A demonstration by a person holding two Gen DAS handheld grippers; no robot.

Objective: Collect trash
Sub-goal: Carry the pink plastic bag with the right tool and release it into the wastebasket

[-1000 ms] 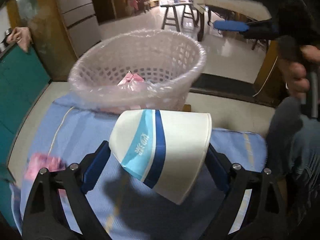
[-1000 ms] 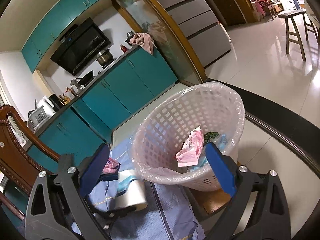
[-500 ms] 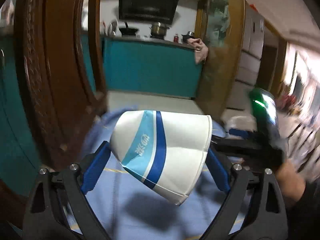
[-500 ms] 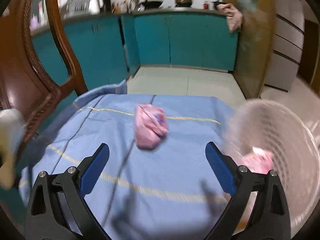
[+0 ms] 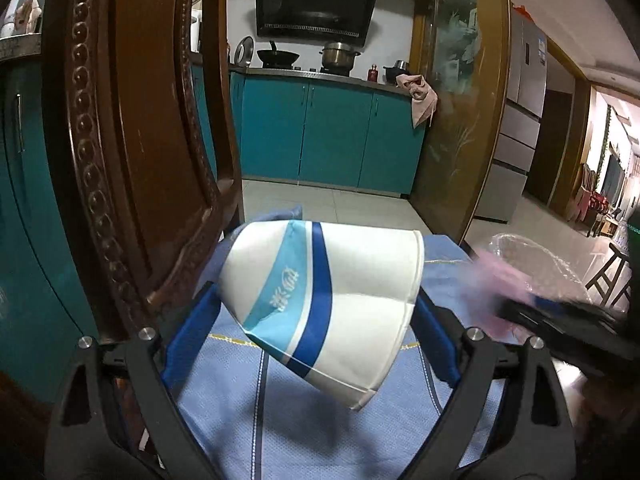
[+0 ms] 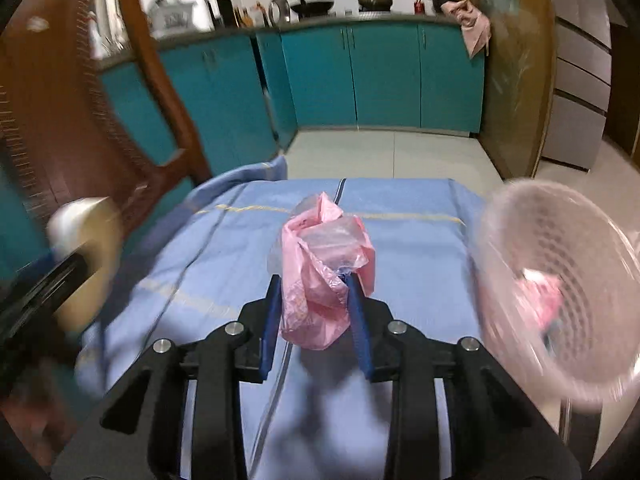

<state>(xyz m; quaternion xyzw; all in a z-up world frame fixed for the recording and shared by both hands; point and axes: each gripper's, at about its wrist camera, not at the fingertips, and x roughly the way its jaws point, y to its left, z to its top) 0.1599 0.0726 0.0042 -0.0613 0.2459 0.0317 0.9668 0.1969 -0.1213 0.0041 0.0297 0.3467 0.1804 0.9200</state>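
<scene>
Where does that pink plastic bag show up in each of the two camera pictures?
Left wrist view: pink plastic bag, a blurred smear at the right edge, by the right gripper.
Right wrist view: centre, pinched between the right gripper's blue pads.
Shared landmark: the pink cloth on the teal counter.

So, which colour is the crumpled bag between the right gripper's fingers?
Pink, partly clear plastic bag; the right wrist view shows it best.

Both tools share one build: the left gripper (image 5: pixel 316 308) and the right gripper (image 6: pixel 314 308) have matte black, open-framed finger arms, each carrying flat royal-blue pads (image 6: pixel 269 320) on the inner faces. Round silver screws (image 6: pixel 234 328) sit at the pivots just behind those pads, two per side
</scene>
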